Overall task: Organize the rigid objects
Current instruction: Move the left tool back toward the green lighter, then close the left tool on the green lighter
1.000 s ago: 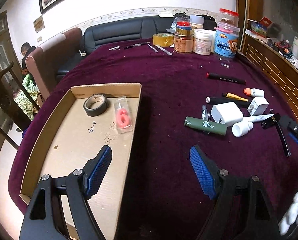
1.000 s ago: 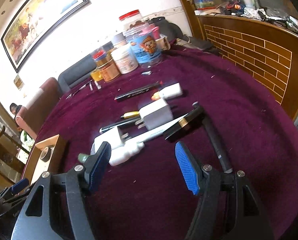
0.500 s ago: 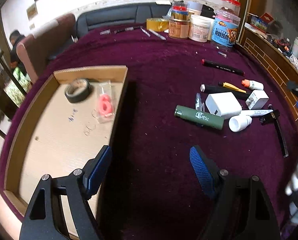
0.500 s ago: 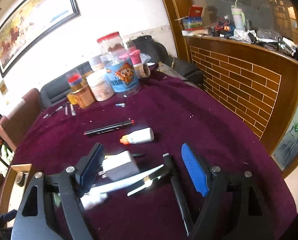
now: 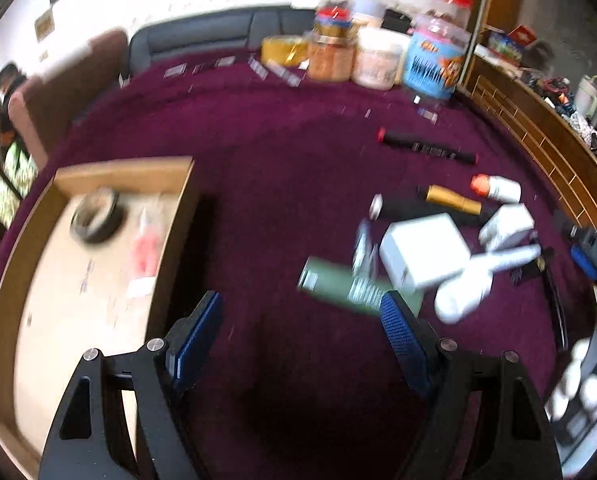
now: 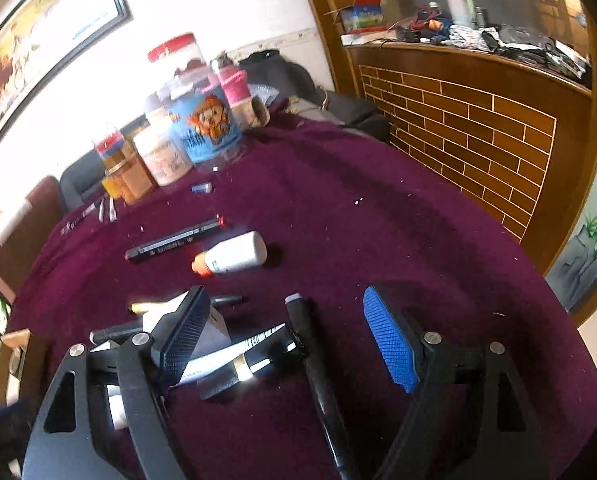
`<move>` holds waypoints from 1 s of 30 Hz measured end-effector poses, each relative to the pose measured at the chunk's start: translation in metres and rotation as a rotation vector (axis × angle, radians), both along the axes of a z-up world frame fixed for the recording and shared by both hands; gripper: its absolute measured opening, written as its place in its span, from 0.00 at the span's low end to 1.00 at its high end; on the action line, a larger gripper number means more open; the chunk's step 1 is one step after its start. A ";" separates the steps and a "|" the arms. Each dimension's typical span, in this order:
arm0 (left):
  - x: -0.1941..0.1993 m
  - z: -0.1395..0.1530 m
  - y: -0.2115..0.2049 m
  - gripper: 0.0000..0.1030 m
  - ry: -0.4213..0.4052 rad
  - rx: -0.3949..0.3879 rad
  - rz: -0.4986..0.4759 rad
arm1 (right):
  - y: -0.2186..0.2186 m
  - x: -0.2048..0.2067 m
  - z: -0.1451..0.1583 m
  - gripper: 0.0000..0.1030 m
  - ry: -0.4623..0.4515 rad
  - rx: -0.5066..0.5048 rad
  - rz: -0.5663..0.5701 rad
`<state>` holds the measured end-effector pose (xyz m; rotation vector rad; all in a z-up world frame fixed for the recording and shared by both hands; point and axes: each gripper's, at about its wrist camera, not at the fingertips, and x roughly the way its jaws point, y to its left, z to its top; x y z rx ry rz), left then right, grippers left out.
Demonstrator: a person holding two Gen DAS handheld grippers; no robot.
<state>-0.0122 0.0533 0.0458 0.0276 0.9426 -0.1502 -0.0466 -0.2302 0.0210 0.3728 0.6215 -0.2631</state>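
Both tools hang over the maroon tablecloth (image 5: 282, 152) with nothing between their blue pads. The left gripper (image 5: 298, 328) is spread wide; the green tube (image 5: 338, 286) lies just off its right pad at about two o'clock, with the white charger block (image 5: 422, 252) just beyond it, and the cardboard tray (image 5: 14, 280) sits at nine o'clock with a roll of tape (image 5: 95, 216) and a pink packet (image 5: 146, 252) inside. The left view is blurred, so finer detail is lost. The right gripper (image 6: 282, 336) is also wide apart, and a long black pen (image 6: 318, 376) lies between its fingers, untouched. At twelve o'clock rests the white bottle with an orange cap (image 6: 230, 258), and past it a black marker (image 6: 174, 240).
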 end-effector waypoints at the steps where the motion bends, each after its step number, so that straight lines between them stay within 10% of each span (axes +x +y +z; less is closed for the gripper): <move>1: 0.007 0.001 -0.007 0.73 -0.015 -0.002 -0.019 | 0.001 0.002 -0.002 0.77 0.010 -0.004 0.005; 7: 0.021 -0.013 -0.029 0.74 -0.021 0.041 -0.147 | 0.002 0.004 -0.006 0.77 0.044 -0.006 0.013; 12: 0.006 -0.023 -0.015 0.41 0.108 0.010 -0.204 | 0.001 0.007 -0.009 0.77 0.068 0.001 0.021; 19: -0.023 -0.009 0.017 0.46 0.121 -0.123 -0.186 | 0.000 0.008 -0.010 0.77 0.084 0.013 0.020; 27: -0.002 -0.012 0.008 0.56 0.047 -0.056 -0.128 | -0.003 0.010 -0.013 0.77 0.100 0.028 0.017; 28: 0.001 -0.016 0.006 0.53 0.054 -0.055 -0.132 | -0.003 0.010 -0.013 0.77 0.102 0.031 0.017; 30: 0.007 -0.022 0.009 0.17 0.076 -0.048 -0.144 | -0.004 0.012 -0.014 0.77 0.105 0.040 0.017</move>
